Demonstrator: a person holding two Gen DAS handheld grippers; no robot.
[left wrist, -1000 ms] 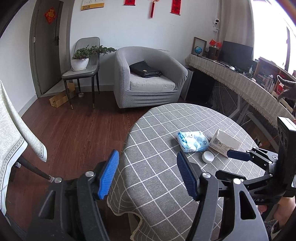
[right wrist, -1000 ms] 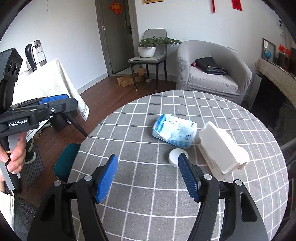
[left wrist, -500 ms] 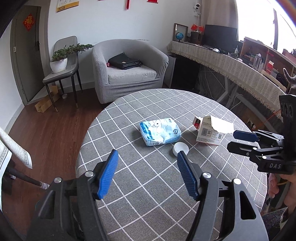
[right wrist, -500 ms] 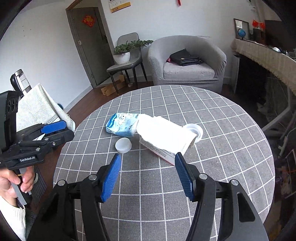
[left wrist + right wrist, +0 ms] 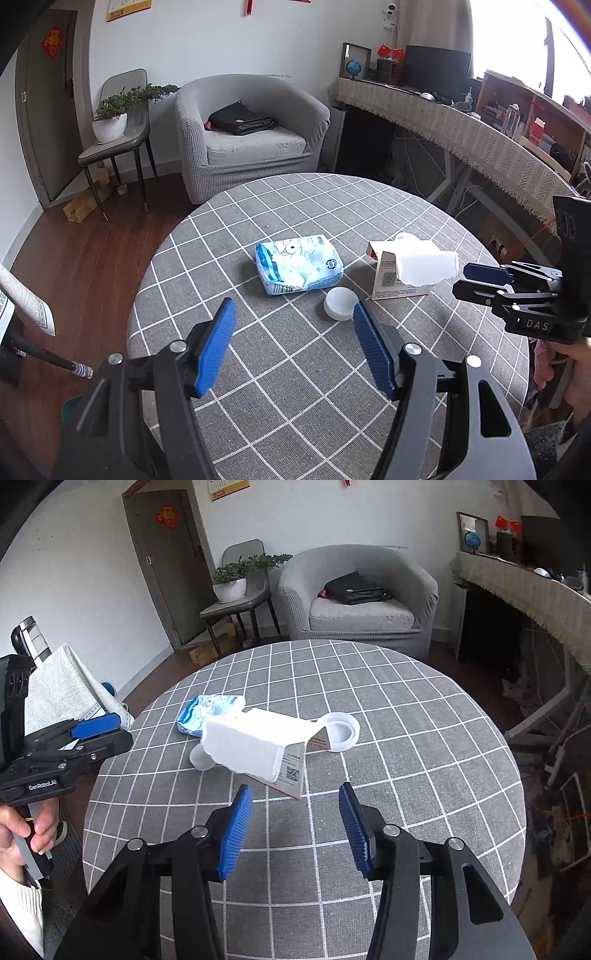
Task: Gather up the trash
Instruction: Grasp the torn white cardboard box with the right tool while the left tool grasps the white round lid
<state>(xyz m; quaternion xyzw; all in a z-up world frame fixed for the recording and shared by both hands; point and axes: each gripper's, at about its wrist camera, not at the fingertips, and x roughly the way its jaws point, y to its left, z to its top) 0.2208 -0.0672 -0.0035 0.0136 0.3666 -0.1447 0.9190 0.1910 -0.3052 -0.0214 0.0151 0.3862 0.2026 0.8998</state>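
On the round table with a grey checked cloth [image 5: 332,206] lie a blue-and-white tissue pack [image 5: 298,264], a torn white carton [image 5: 410,271] and a small white cap [image 5: 339,303]. In the right wrist view the carton [image 5: 255,747] is just ahead of my right gripper [image 5: 295,823], with the tissue pack [image 5: 208,714], the cap [image 5: 199,758] and a white lid [image 5: 341,731] around it. My left gripper [image 5: 293,345] is open and empty, just short of the cap. My right gripper is open and empty; it also shows in the left wrist view [image 5: 491,280].
A grey armchair [image 5: 251,133] with a black bag stands behind the table. A chair with a potted plant [image 5: 110,122] is at the back left. A long draped desk [image 5: 461,129] runs along the right. A cloth-covered table [image 5: 66,694] is at the left.
Both grippers have swung in over the table toward the trash. The carton now lies right before my right gripper, and the cap right before my left. Both stay open.
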